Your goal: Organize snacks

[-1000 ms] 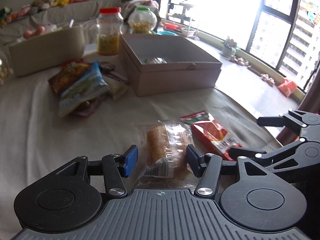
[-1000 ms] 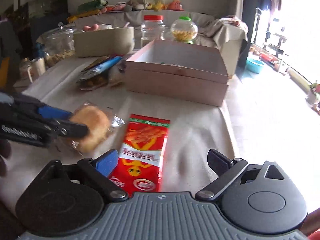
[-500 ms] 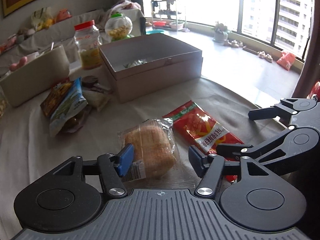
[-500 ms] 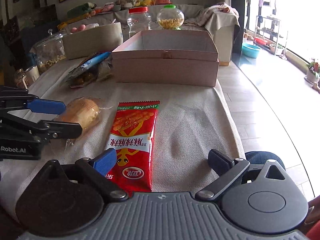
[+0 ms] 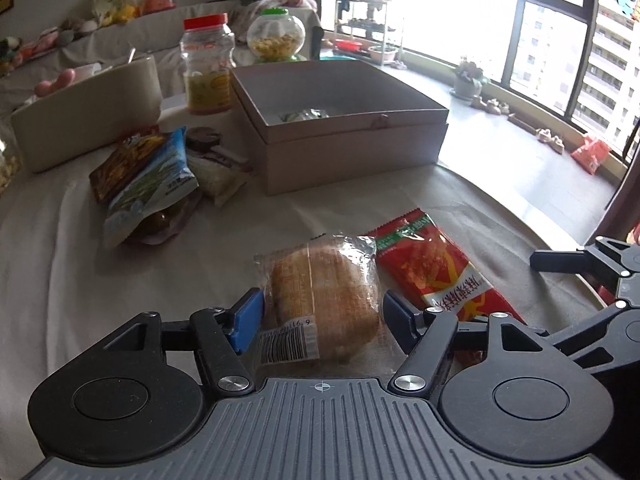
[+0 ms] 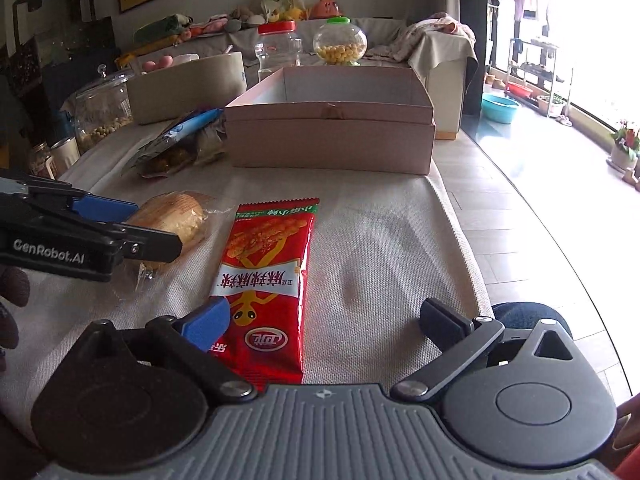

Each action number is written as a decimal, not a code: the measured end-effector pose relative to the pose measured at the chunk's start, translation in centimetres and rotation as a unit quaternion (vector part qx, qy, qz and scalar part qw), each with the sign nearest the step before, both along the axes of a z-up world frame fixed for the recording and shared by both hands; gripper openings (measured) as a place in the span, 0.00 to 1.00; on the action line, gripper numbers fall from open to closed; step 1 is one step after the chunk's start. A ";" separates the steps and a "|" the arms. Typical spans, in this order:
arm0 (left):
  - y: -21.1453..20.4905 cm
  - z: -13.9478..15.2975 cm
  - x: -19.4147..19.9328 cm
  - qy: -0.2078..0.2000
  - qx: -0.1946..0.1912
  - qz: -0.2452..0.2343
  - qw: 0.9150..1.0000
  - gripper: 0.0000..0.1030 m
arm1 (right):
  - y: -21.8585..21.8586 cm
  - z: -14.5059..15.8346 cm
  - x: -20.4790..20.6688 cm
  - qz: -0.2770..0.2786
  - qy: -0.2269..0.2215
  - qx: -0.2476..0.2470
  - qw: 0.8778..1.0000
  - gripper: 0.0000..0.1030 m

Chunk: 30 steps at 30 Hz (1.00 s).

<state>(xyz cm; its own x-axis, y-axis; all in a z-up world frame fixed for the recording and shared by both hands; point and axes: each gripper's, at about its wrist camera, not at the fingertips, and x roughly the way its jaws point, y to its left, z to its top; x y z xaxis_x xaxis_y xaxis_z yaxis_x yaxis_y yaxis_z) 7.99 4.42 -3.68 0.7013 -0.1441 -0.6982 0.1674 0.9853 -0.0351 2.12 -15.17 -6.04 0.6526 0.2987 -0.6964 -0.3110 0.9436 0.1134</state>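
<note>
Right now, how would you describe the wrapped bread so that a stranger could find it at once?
Start at the big open box on the cloth-covered table, then come toward the near edge, where two snacks lie side by side. The bread is the left one, between the open left gripper. Unlike the flat red packet beside it, it is a plump brown loaf in clear wrap with a barcode label.

Left gripper (image 5: 322, 312) and right gripper (image 6: 326, 324) angle downward, jaws wide.

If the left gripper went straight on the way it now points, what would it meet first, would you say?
Most likely the wrapped bread: it already lies between the open left gripper, whose jaws have just been opening. Beyond it lies bare tablecloth; depth is hard to judge.
</note>
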 end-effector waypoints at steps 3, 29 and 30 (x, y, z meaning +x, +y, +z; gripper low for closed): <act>0.7 0.0 0.2 0.007 -0.023 0.005 1.000 0.71 | 0.0 0.0 -0.1 0.000 -0.001 0.000 1.000 0.99; 4.2 0.5 -5.1 0.008 -0.033 0.051 0.998 0.62 | 5.5 1.0 2.8 0.061 0.040 -0.026 0.997 0.81; 4.4 0.4 -5.0 0.010 -0.038 0.054 0.998 0.63 | 5.4 1.0 2.7 0.062 0.040 -0.026 0.997 0.80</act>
<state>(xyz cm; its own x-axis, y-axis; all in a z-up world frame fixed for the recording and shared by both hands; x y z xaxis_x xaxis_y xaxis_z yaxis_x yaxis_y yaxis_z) 3.03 8.85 -3.29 0.7015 -0.1211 -0.7023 0.0585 0.9919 -0.1125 4.85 -9.73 -5.01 0.5546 0.3362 -0.7612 -0.4170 0.9039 0.0954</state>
